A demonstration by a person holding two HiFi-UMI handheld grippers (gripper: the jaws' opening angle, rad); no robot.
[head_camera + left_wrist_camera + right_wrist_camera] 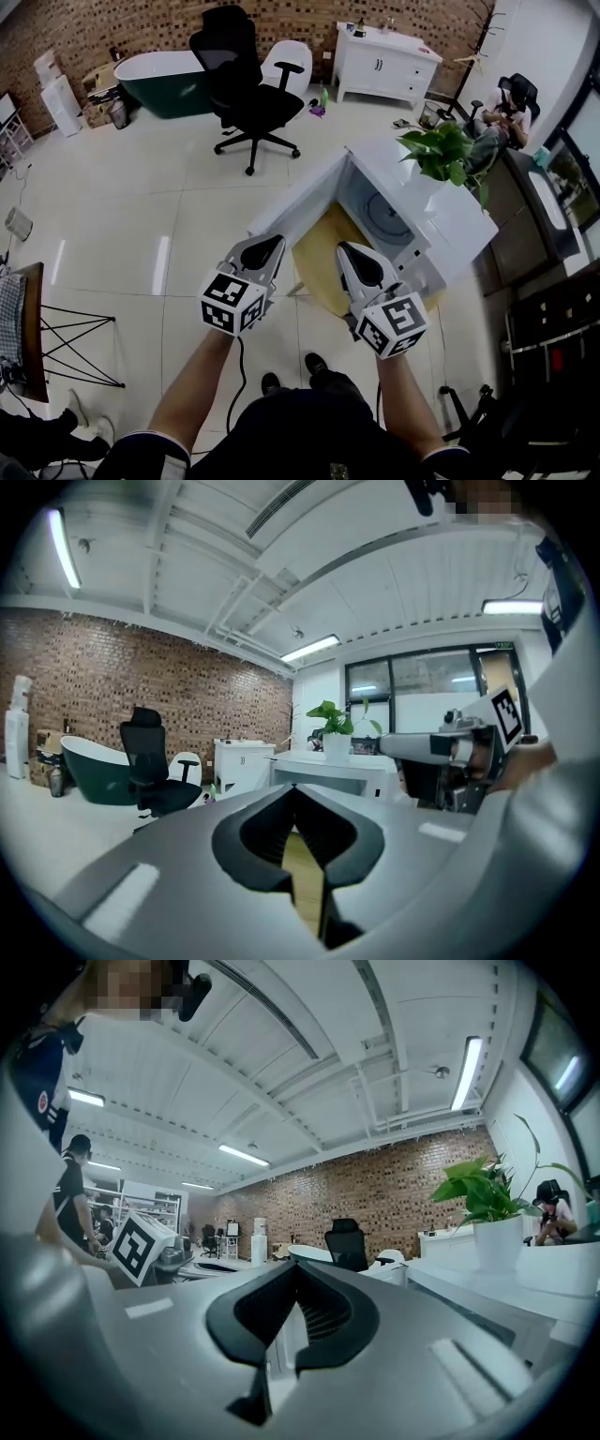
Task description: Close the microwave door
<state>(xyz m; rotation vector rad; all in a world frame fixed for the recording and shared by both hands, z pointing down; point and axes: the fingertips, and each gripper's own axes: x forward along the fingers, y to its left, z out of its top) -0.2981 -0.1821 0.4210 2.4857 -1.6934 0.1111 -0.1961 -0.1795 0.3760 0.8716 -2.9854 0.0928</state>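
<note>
Microwave point(457, 217): white box, upright, on light wood tabletop point(323, 267); sits right of centre in head view, front opening faces down-left twd the person.
Cavity point(367, 192): exposed, white walls; round turntable point(386, 218) lies flat on its floor.
Door point(298, 199): white panel, wide open, swung out to the left of the opening; hinge at far-left edge of front, free edge well apart from body.
Latch side: can't tell detail.

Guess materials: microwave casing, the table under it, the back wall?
Microwave casing: white, smooth, likely painted metal or plastic.
Table: tan wood-look top, possibly laminate.
Back wall: exposed red-brown brick, mortar joints visible.
</note>
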